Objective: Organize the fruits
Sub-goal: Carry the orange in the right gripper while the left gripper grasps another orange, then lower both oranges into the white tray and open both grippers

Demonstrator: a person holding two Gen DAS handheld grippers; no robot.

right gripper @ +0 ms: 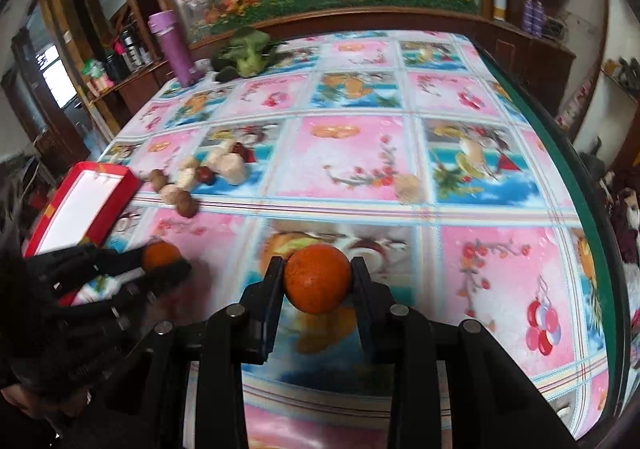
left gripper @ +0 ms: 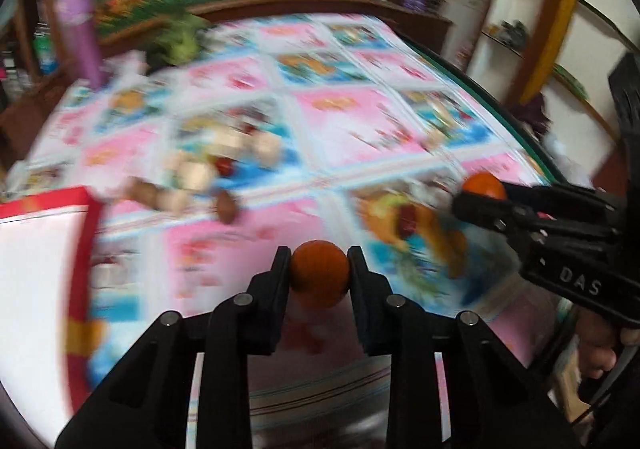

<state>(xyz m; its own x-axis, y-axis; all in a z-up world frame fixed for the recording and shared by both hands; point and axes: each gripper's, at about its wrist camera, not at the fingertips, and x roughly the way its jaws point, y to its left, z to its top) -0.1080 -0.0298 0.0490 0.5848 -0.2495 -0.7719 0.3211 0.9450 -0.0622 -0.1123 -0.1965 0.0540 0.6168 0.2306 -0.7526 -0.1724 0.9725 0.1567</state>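
Two oranges are up off the table, one in each pair of tongs. Largest of all is that table, spread with a bright cloth of pink and blue fruit squares. At its left edge lies a red box with a white inside. Far back stand a purple bottle and a green leafy vegetable. Near the box lies a loose heap of mushrooms and small dark fruits. The left tongs are clamped on the left orange, close beside the box. The right tongs pinch the right orange above the near middle of the cloth.
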